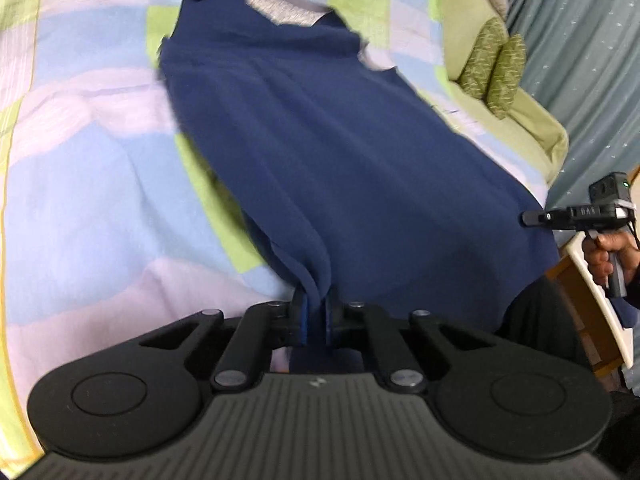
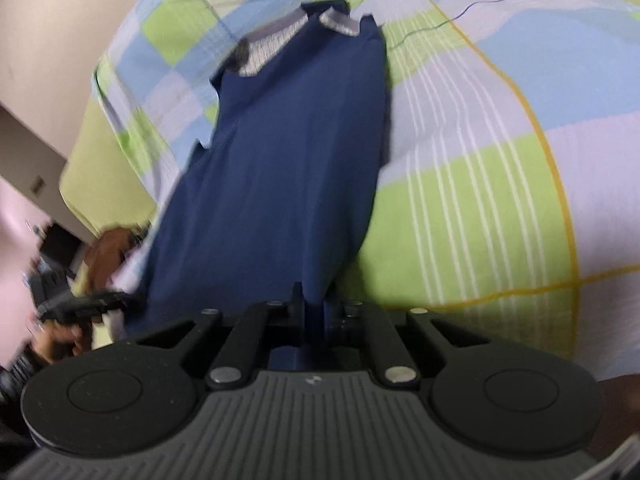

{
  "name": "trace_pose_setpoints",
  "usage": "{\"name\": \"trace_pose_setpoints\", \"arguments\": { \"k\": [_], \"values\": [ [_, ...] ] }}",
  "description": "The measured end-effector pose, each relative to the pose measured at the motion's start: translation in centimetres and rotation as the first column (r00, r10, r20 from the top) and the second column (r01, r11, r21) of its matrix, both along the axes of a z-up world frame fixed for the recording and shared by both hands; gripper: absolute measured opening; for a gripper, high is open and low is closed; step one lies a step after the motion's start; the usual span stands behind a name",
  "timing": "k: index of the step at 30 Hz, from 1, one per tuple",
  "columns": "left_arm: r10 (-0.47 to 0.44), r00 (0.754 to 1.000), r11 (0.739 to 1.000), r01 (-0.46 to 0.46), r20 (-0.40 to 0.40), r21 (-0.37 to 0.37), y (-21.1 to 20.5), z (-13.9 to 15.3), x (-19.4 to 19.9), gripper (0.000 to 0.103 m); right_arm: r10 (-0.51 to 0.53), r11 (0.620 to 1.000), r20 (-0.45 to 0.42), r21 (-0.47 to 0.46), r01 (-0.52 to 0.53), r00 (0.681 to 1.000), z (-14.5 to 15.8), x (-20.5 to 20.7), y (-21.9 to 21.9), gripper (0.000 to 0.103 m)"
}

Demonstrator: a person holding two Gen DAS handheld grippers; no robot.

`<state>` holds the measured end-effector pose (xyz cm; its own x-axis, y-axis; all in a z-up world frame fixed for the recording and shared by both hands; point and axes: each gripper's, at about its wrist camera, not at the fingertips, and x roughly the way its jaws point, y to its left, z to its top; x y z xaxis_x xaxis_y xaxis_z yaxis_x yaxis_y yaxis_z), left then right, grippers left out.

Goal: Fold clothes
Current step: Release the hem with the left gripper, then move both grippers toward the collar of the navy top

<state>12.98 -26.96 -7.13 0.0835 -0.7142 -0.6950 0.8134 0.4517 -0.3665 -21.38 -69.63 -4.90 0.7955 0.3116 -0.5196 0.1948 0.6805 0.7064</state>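
1. Navy polo shirt [image 1: 320, 152] spread lengthwise on the bed, over a checked bedsheet [image 1: 80, 200] of blue, green and lilac; grey collar [image 1: 286, 10] at the far end, toward 12 o'clock; hem end at 6 o'clock.
2. Left gripper [image 1: 314, 320] clamped on a bunched fold of the shirt's hem, cloth pinched between both fingers, jaws nearly together.
3. Right gripper [image 2: 314, 316] likewise closed on the hem, navy cloth running up from between its fingers toward 12 o'clock.
4. In the left wrist view, right gripper at 3 o'clock, at the shirt's edge, held by a hand [image 1: 608, 252].
5. In the right wrist view, left gripper blurred at 9 o'clock.
6. Two green patterned pillows [image 1: 496, 68] at 2 o'clock in the left wrist view, beside the bedsheet.
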Motion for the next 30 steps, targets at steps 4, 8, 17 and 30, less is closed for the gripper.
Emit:
{"name": "trace_pose_setpoints", "arguments": {
  "k": [4,8,17,30],
  "values": [
    [-0.024,1.0,0.999,0.025,0.02,-0.033,1.8,2.7,-2.6,0.002,0.023,1.0,0.055,0.008,-0.024,0.998,3.7,-1.3,-0.2,0.006],
    [-0.008,1.0,1.0,0.008,-0.026,0.001,3.2,1.5,-5.3,0.003,0.055,0.998,-0.014,-0.011,-0.055,0.998,4.3,-4.4,0.6,0.006],
    [0.05,0.998,0.991,-0.053,0.034,0.122,4.3,0.9,-5.5,0.012,-0.131,0.984,-0.139,-0.143,0.111,0.982,0.7,-7.2,0.0,0.019],
    [-0.017,0.945,0.996,-0.012,0.328,0.084,-5.6,5.3,5.9,0.045,0.028,0.904,0.011,-0.426,-0.021,1.0,5.7,7.7,-3.9,0.034]
  ]
}}
